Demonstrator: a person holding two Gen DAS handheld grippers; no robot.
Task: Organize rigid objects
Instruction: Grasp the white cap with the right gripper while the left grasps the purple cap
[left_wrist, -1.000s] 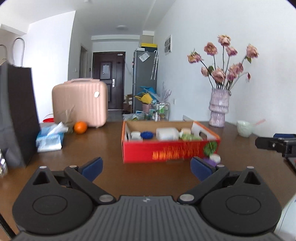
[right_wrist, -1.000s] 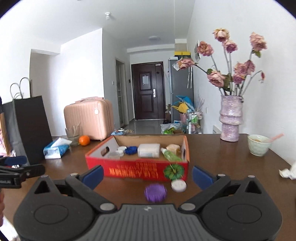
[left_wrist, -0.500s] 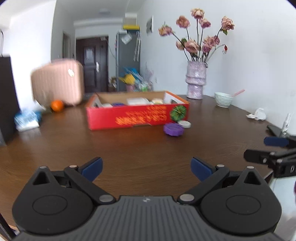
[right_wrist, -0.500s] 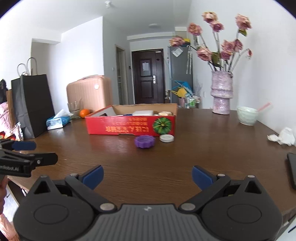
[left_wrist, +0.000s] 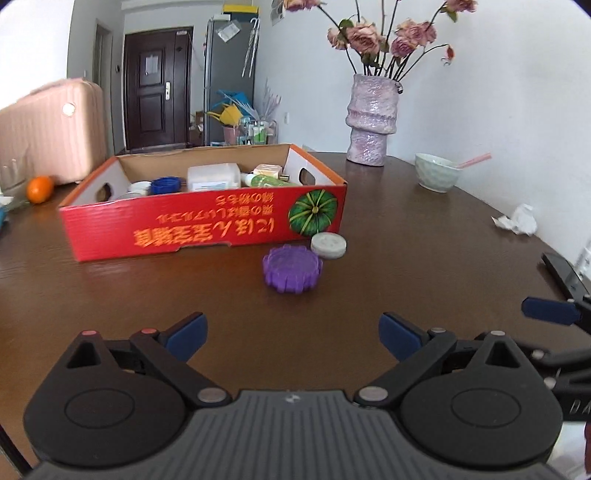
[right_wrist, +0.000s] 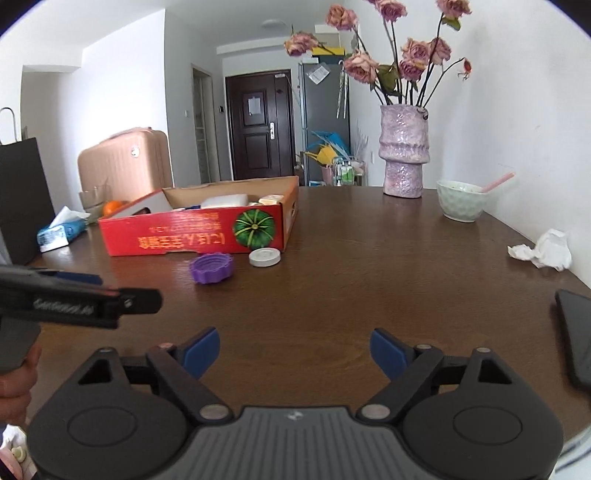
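Note:
A purple ridged lid (left_wrist: 291, 274) and a white round lid (left_wrist: 328, 245) lie on the brown table just in front of a red cardboard box (left_wrist: 207, 225). The box holds a blue cap, a white container, a green tube and other small items. The lids also show in the right wrist view: purple lid (right_wrist: 211, 267), white lid (right_wrist: 264, 257), box (right_wrist: 192, 236). My left gripper (left_wrist: 293, 336) is open and empty, a short way in front of the purple lid. My right gripper (right_wrist: 295, 354) is open and empty, further back and to the right.
A pink vase of dried roses (right_wrist: 404, 155), a pale bowl with a pink spoon (right_wrist: 461, 205), crumpled tissue (right_wrist: 546, 251) and a dark phone (right_wrist: 576, 339) sit on the right. An orange (left_wrist: 38, 189), tissue pack (right_wrist: 59, 234), black bag (right_wrist: 22, 199) and pink suitcase (left_wrist: 48, 129) are on the left.
Both grippers pulled back from the box, then the left one came forward toward the purple lid and swung right. Both stayed open and empty.

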